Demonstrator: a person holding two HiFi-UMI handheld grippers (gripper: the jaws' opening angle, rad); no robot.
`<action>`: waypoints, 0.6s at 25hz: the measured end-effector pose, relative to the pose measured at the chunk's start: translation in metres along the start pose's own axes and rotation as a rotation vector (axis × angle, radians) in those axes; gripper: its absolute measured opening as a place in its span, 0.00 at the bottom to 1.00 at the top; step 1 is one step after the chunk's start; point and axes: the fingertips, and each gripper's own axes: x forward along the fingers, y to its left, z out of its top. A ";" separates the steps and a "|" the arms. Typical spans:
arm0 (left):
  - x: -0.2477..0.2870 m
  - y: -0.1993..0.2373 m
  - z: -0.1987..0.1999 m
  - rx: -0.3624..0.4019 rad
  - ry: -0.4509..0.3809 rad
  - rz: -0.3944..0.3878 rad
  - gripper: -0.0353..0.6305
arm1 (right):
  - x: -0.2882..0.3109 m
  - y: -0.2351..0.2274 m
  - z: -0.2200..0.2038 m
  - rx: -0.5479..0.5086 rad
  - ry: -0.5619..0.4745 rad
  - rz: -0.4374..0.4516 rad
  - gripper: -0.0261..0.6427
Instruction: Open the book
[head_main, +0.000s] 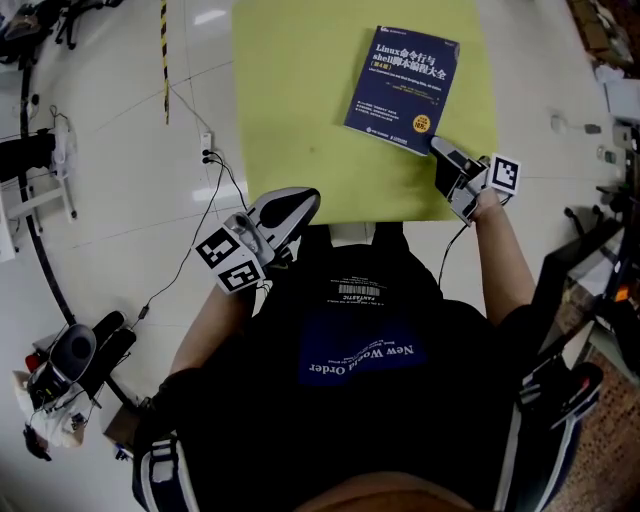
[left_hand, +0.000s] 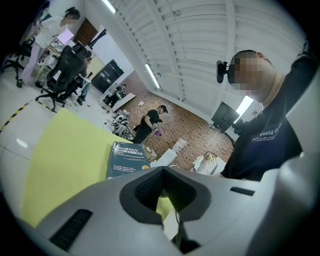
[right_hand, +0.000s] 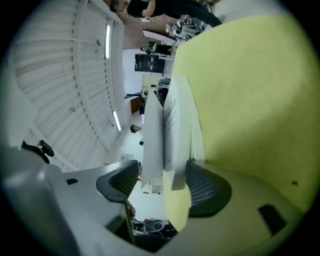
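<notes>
Right tongs (head_main: 440, 150): parted, unclamped, straddling loose pages at the blue book's (head_main: 402, 88) near right corner on the yellow counter (head_main: 300, 100). Left tongs (head_main: 300, 205): closed, empty, at the counter's near edge.

The head camera sat above the person (head_main: 360, 350) and looked steeply down onto the yellow surface (head_main: 300, 100), taking in the book (head_main: 402, 88), the left tool (head_main: 295, 210) at the near edge and the right tool (head_main: 440, 152) at the book's corner. The left tool's camera rode low at that edge, tilted, facing across the surface (left_hand: 65, 160) to the same book (left_hand: 127, 159), with the person (left_hand: 265, 140) at its right. The right tool's camera, rolled on its side, looked from very close at the book (right_hand: 170, 135), apparently its page edges, with the surface (right_hand: 250, 100) filling its right half.
</notes>
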 end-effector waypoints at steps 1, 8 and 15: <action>0.000 -0.001 0.000 -0.002 -0.002 -0.002 0.06 | 0.001 -0.004 -0.001 -0.019 0.022 -0.030 0.44; 0.002 -0.002 -0.001 -0.006 -0.005 -0.008 0.06 | 0.005 -0.033 -0.001 -0.150 0.089 -0.292 0.14; -0.004 -0.003 0.001 -0.007 -0.029 -0.011 0.06 | 0.018 0.037 0.000 -0.221 0.121 -0.136 0.11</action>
